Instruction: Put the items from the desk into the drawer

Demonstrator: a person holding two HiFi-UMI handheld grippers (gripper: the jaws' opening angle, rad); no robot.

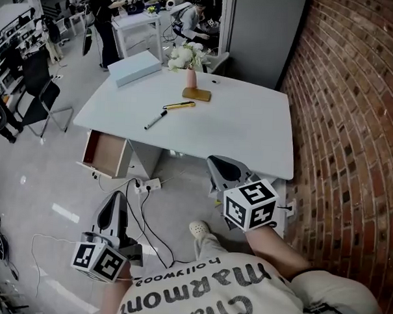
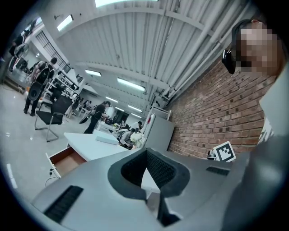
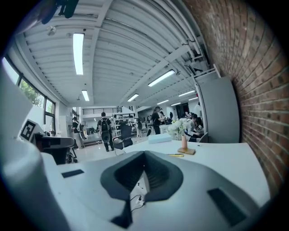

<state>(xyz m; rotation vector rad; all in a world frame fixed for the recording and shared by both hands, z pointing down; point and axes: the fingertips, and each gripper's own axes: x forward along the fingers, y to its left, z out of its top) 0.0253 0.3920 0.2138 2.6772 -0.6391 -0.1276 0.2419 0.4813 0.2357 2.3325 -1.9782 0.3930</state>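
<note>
Drawer [image 1: 105, 154] stands pulled open under the near left corner of the desk [image 1: 249, 139], showing its wooden inside. On the desktop, well apart from the drawer, a yellow pen [image 1: 179, 105] and a black-and-white marker [image 1: 155, 120] lie near each other left of the middle. Just beyond the pen sits a flat brown block [image 1: 196, 94], and right behind it a pink vase [image 1: 190, 77] of white flowers. A pale blue box [image 1: 138, 68] rests at the far left corner. Both tongs are off the desk, on the person's side of it. The right gripper [image 1: 223, 168] is at the desk's near edge toward the right corner, its jaws closed on nothing. The left gripper [image 1: 116, 201] is lower in the head view, over the floor in front of the drawer, its jaws likewise together and empty. A power strip [image 1: 150, 183] and black cables [image 1: 145, 226] lie on the floor between the two. A brick wall [image 1: 354, 127] runs along the right. A black chair [image 1: 40, 94] and several people stand farther back on the left.
</note>
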